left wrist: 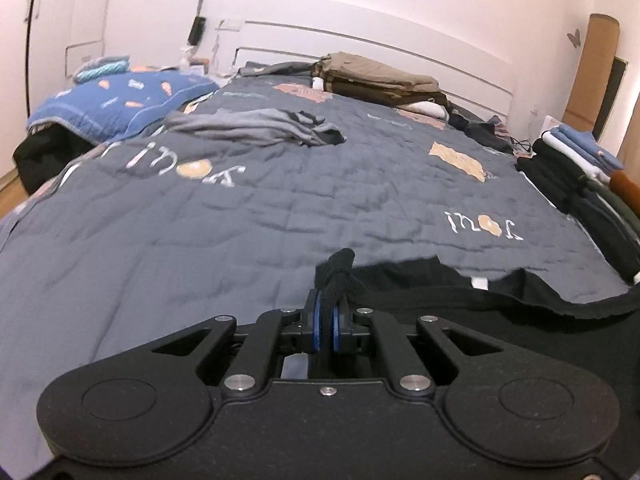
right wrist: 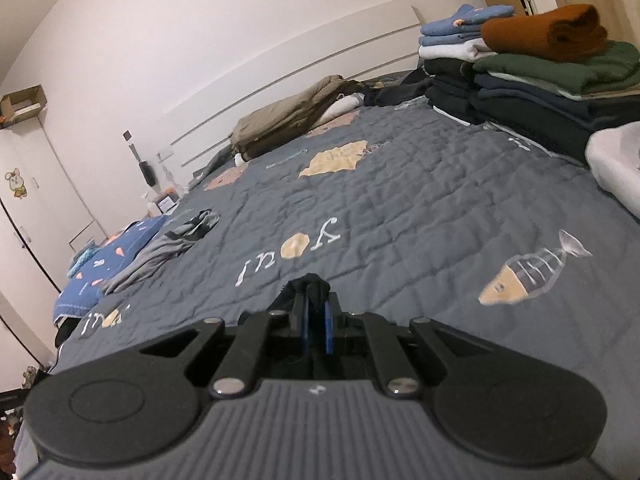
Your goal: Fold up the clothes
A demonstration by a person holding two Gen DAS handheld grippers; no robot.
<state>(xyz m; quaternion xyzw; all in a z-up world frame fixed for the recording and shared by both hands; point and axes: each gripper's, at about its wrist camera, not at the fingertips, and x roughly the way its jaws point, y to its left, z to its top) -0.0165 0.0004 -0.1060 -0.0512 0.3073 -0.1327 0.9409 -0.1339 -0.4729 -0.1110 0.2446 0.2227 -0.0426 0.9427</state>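
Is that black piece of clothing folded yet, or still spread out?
Not folded yet: the black garment is spread loosely over the grey quilt, its edge bunched in the left claw.

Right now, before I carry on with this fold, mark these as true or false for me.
1. Both grippers are shut on the black garment. True: the left gripper and right gripper each pinch black cloth.
2. The rust-brown folded item tops a stack of folded clothes. True.
3. The crumpled grey garment lies on the floor. False: it lies on the grey quilt.
4. The bed's far end is bare. False: olive-brown clothes are piled by the headboard.
5. The quilt is plain. False: it bears letters and a fish picture.
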